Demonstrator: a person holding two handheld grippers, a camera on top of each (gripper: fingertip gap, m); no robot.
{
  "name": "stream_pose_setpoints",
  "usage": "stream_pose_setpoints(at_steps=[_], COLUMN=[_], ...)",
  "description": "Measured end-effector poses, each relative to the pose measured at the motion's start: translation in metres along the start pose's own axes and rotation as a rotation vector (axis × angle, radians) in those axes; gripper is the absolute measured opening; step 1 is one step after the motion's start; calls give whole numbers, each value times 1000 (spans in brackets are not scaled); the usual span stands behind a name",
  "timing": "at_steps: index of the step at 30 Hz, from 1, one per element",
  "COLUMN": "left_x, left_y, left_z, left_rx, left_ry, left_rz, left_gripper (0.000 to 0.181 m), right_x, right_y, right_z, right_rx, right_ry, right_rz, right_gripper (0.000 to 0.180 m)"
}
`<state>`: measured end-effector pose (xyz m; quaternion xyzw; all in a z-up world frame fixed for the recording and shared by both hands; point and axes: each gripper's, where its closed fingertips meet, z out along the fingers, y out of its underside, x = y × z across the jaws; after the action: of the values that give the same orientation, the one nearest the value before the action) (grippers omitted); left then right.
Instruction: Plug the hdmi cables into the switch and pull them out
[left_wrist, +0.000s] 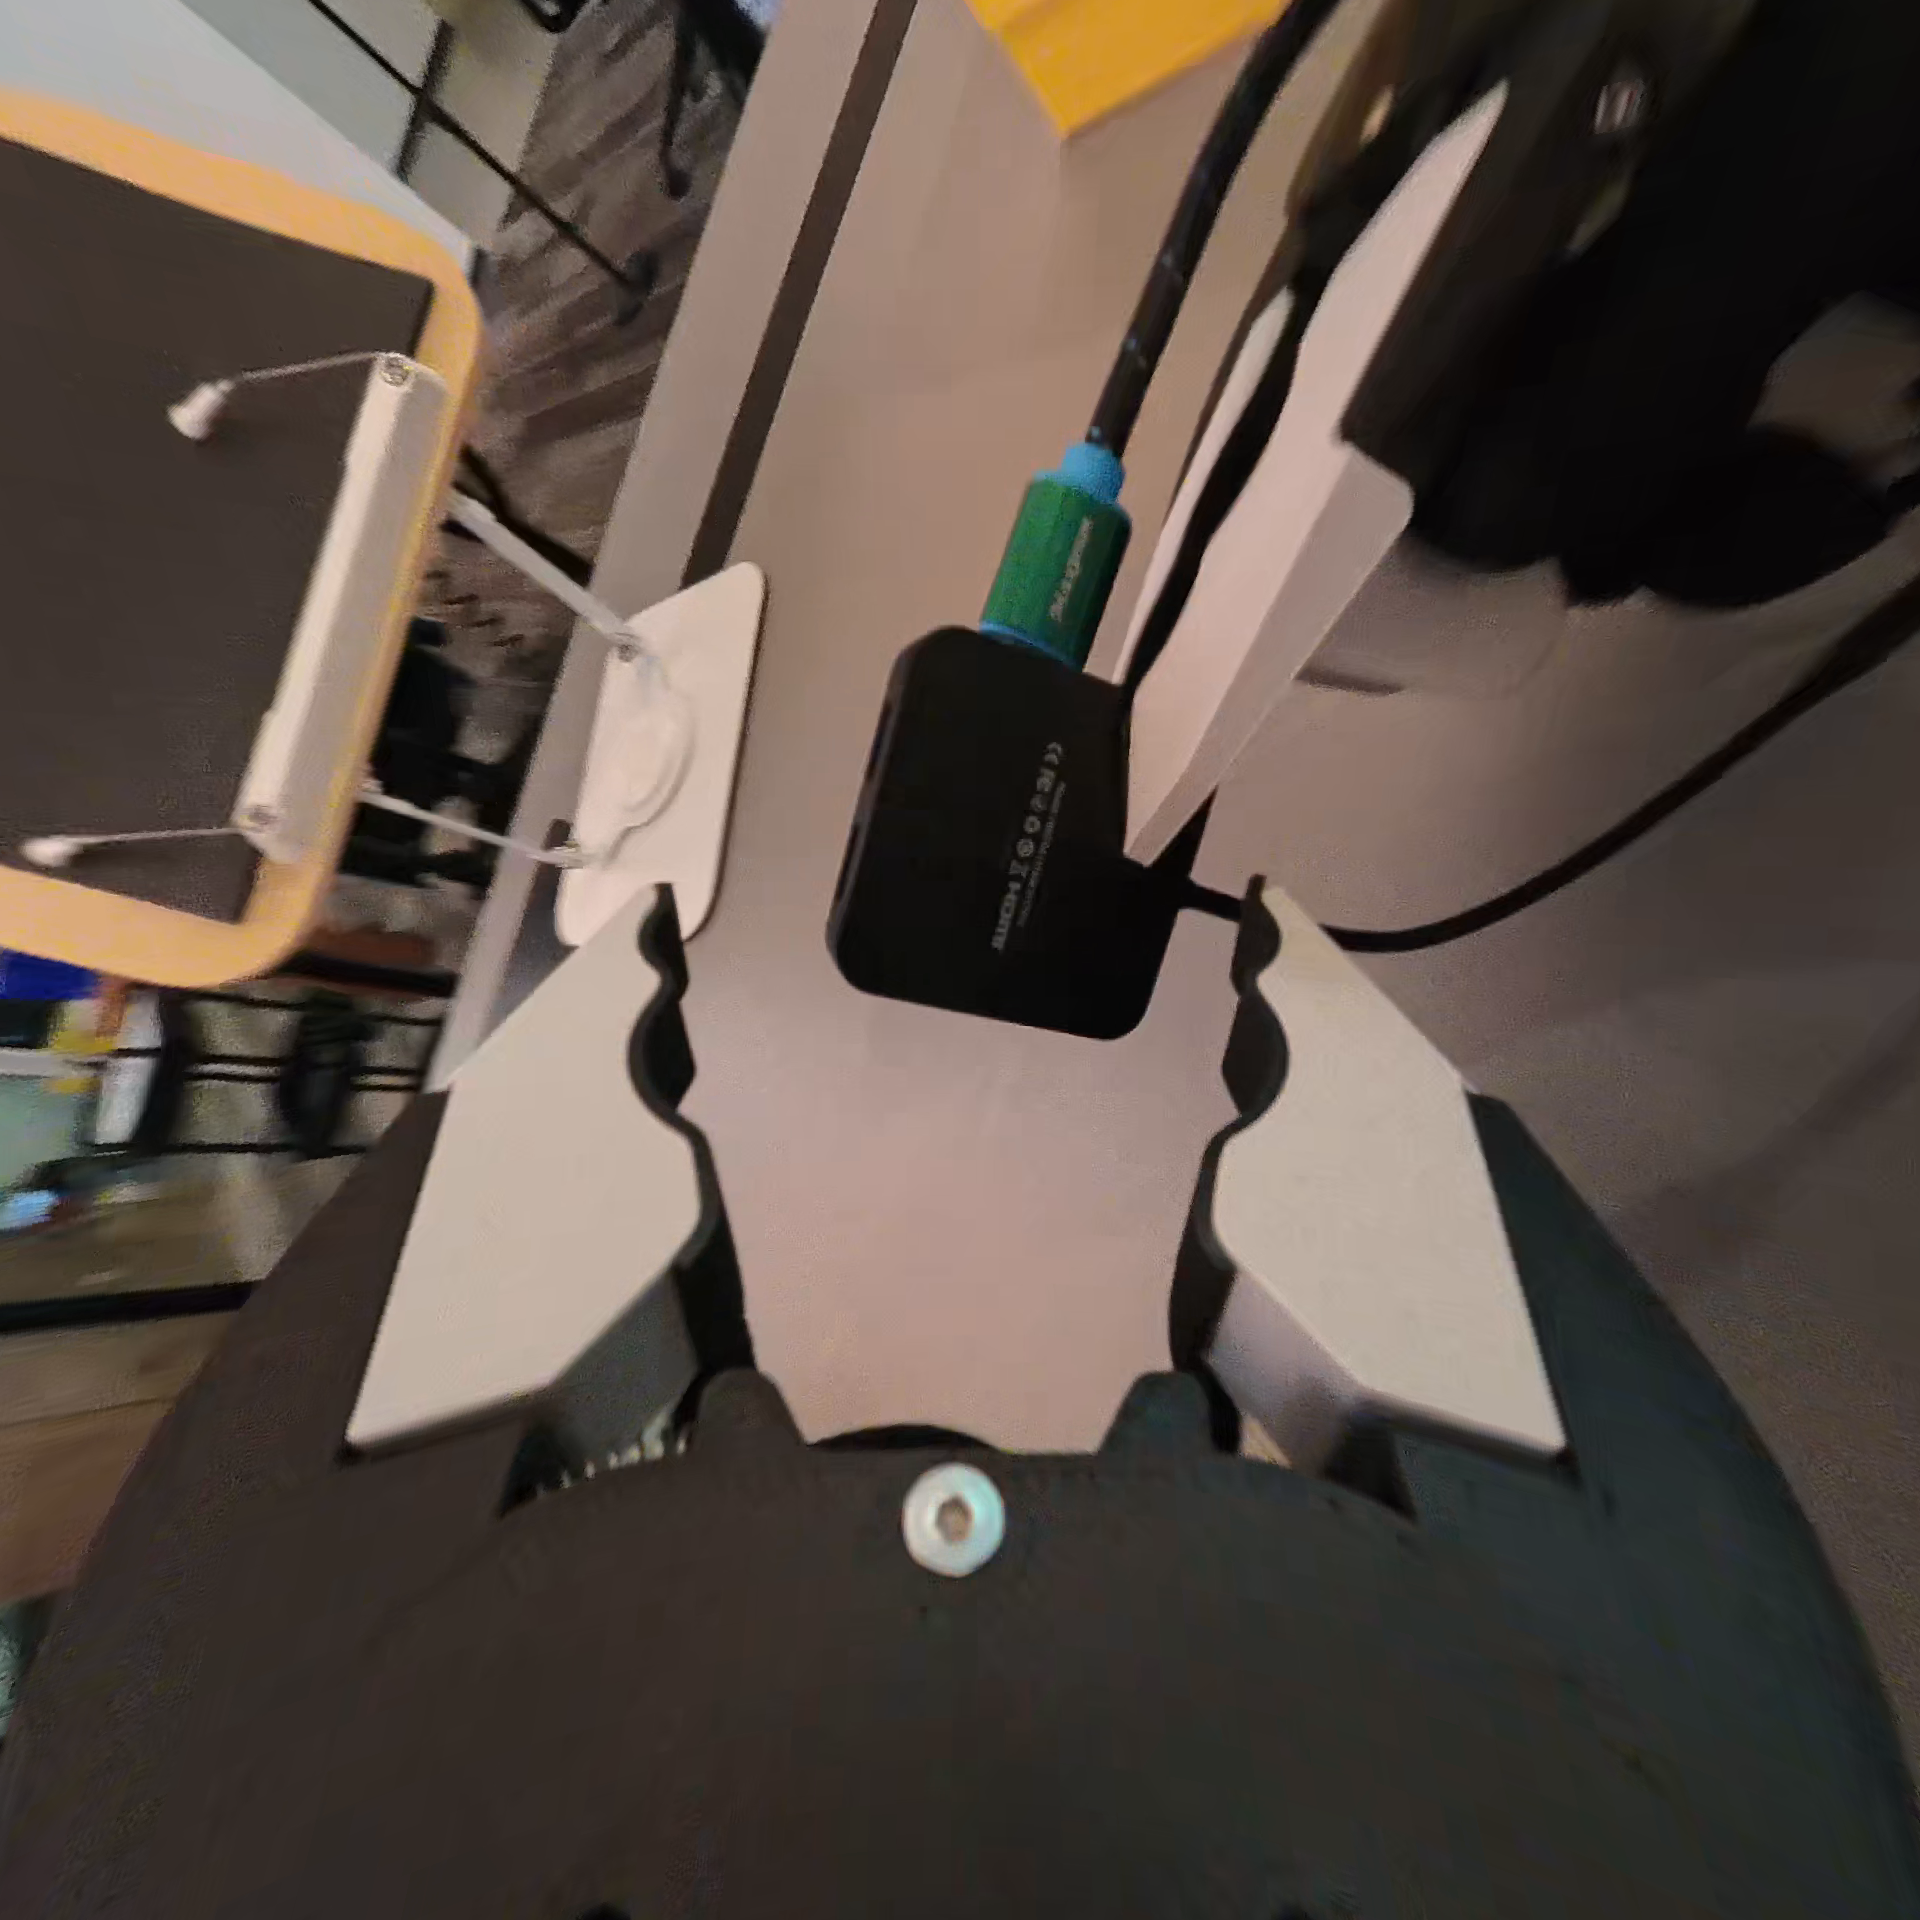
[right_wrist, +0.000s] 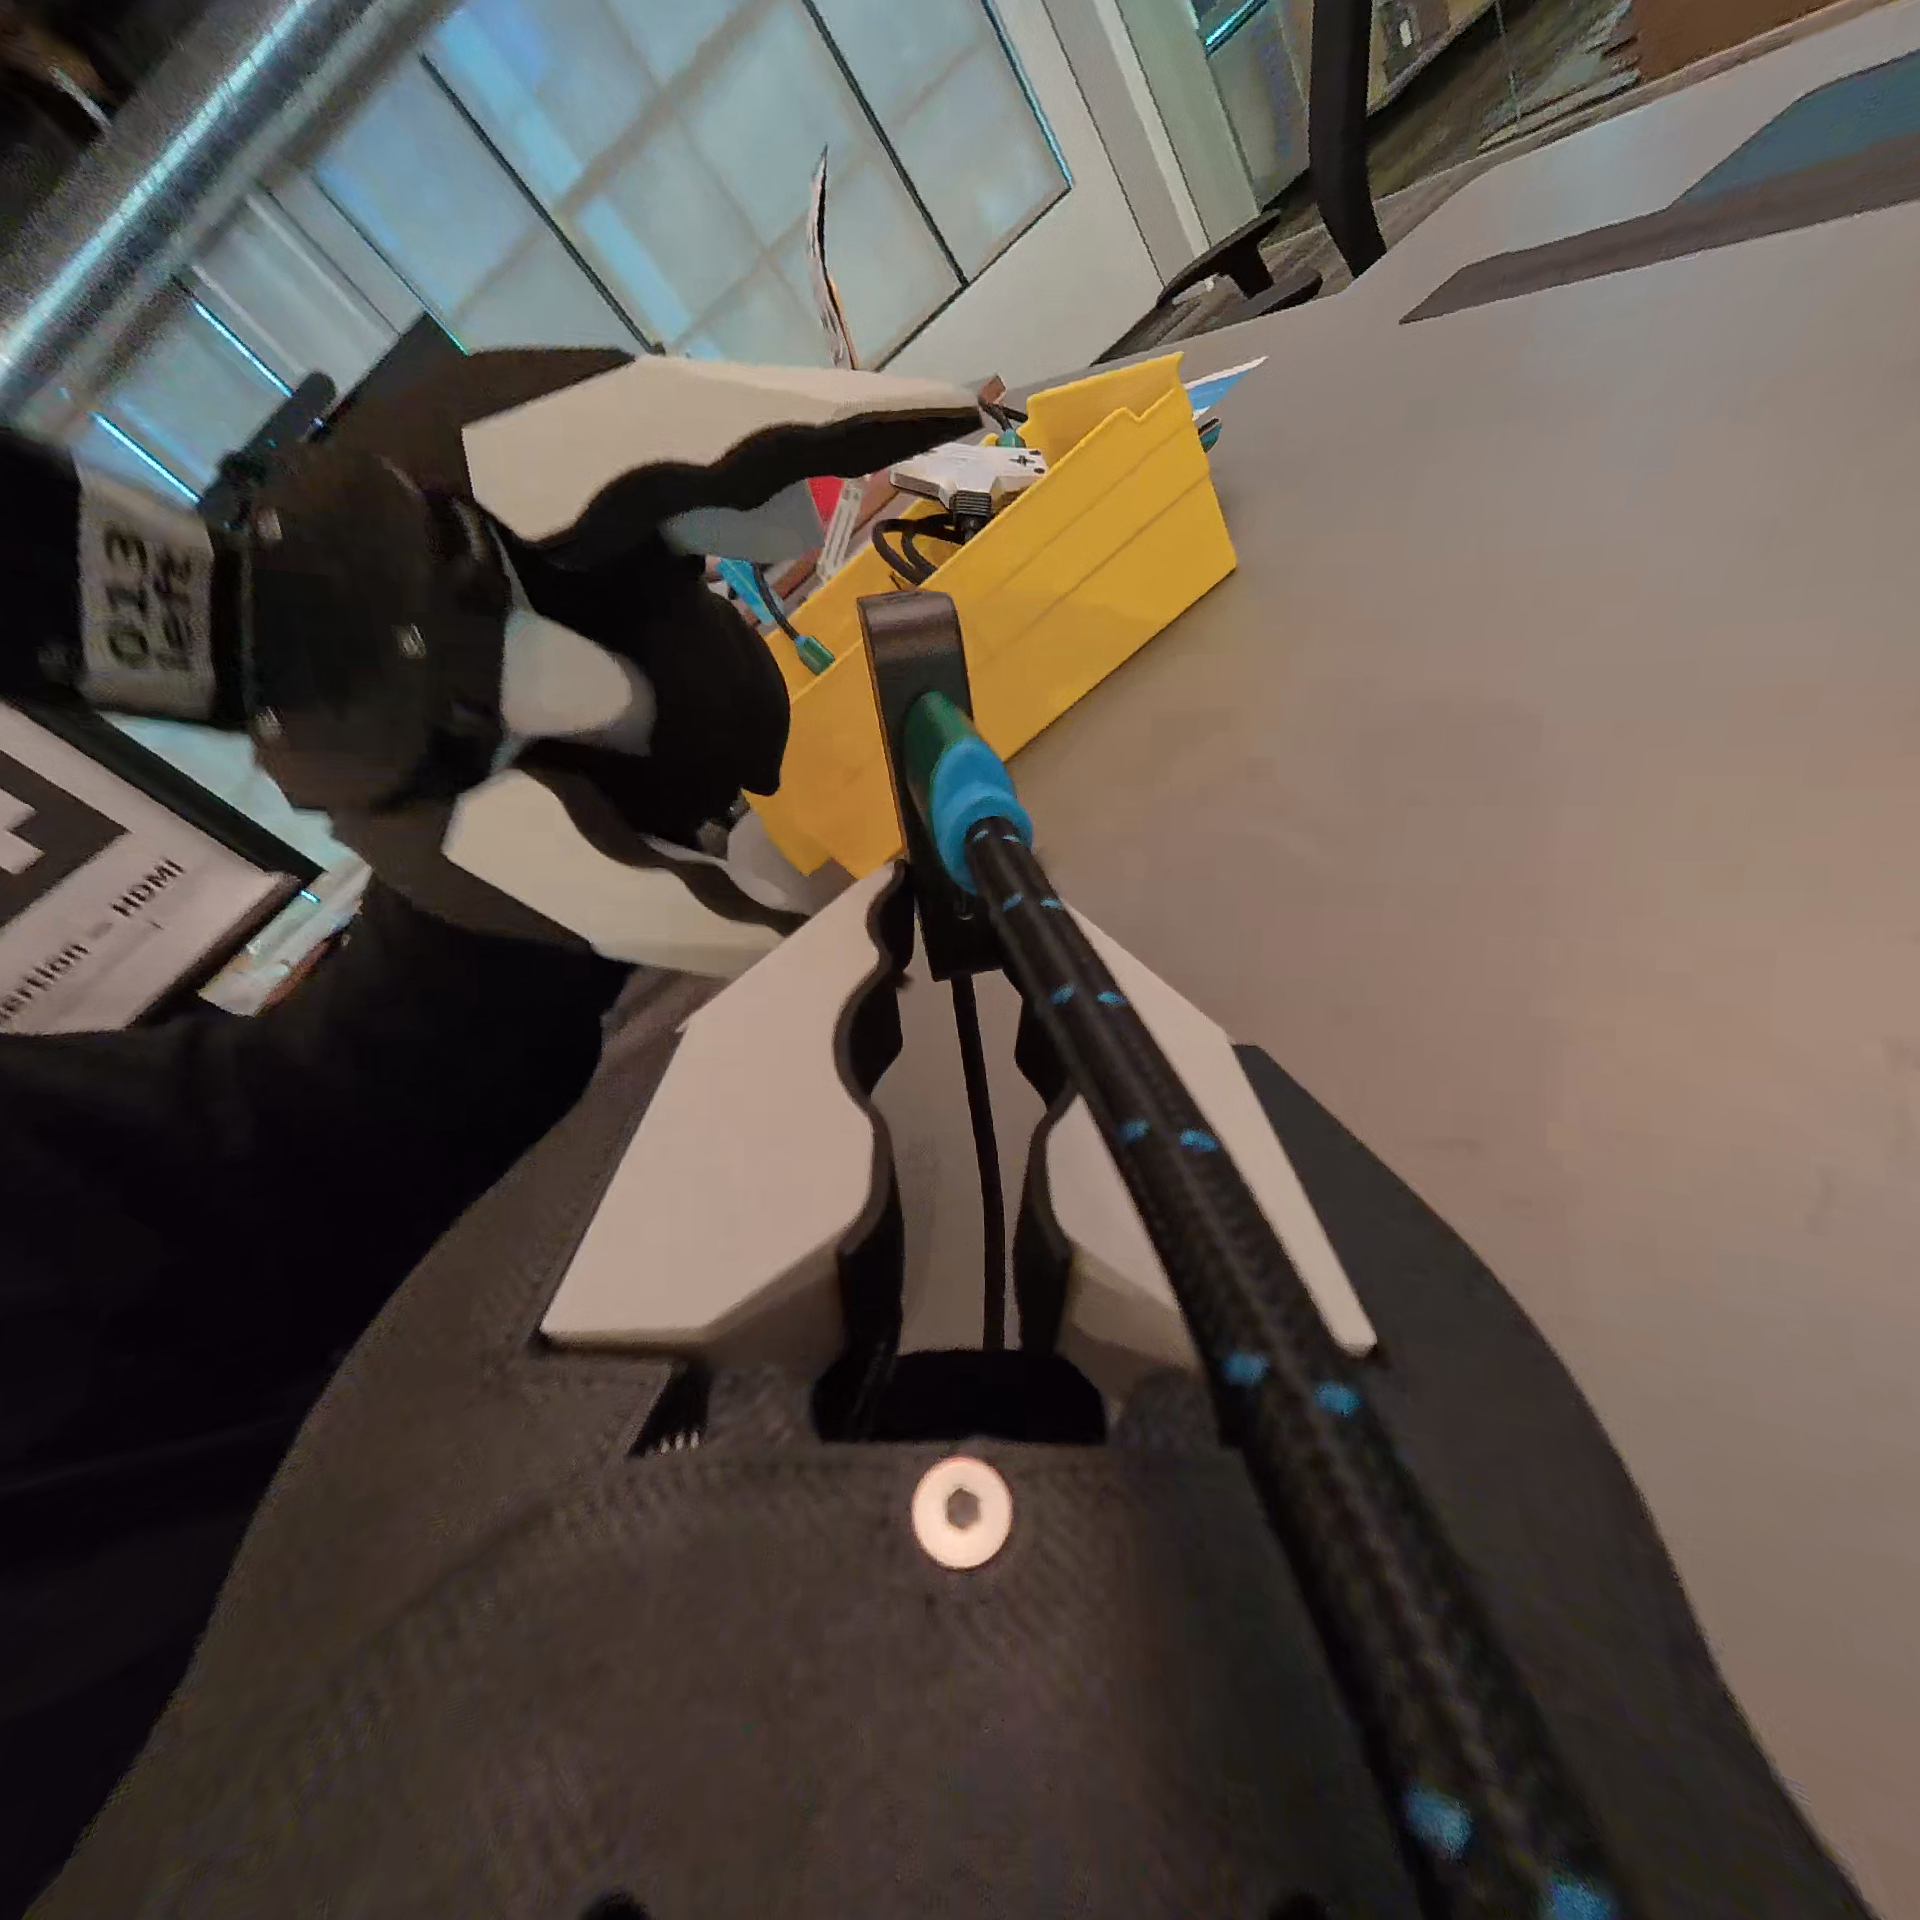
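The black HDMI switch (left_wrist: 997, 831) is held up off the grey table (left_wrist: 935, 312). A green HDMI plug (left_wrist: 1049, 561) with blue collars sits in its far end, and a braided black cable (left_wrist: 1153, 301) leads away. My left gripper (left_wrist: 961, 899) is open, its fingertips on either side of the switch's near end, not touching. My right gripper (right_wrist: 951, 935) is shut on the switch (right_wrist: 914, 665) at its lower edge. The plug (right_wrist: 940, 743) points toward the camera, and the braided cable (right_wrist: 1195, 1195) runs over my right finger. The switch's thin black lead (right_wrist: 982, 1143) passes between the fingers. The right gripper (left_wrist: 1143, 831) and left gripper (right_wrist: 873, 665) show in each other's views.
A yellow bin (right_wrist: 1039, 623) holding cables and adapters stands on the table (right_wrist: 1558, 727) just behind the switch. A white acrylic stand (left_wrist: 665, 748) and a wood-framed board (left_wrist: 208, 520) are at the left, near the table's edge. A framed sign (right_wrist: 83, 883) is at far left.
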<state>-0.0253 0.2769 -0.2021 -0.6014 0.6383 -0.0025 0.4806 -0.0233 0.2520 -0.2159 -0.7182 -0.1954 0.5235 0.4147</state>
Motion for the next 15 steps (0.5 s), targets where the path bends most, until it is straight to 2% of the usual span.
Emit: stream_pose_setpoints(at_steps=[2, 5, 11, 13, 15], left_x=[1, 11, 19, 27, 28], left_y=[3, 7, 11, 12, 6], left_z=[7, 15, 11, 9, 4], left_rx=[-38, -83, -91, -100, -46], left_ry=[-67, -70, -9, 30, 63], left_rz=[87, 163, 208, 230, 189], left_gripper=[113, 115, 103, 92, 90], right_x=[-1, -2, -7, -9, -8], right_y=[1, 9, 10, 12, 11], right_z=[2, 6, 8, 10, 8], right_rx=[0, -24, -38, -57, -54], right_ry=[-5, -1, -9, 1, 7], right_rz=[35, 55, 61, 44, 46], right_gripper=[14, 14, 14, 14, 14])
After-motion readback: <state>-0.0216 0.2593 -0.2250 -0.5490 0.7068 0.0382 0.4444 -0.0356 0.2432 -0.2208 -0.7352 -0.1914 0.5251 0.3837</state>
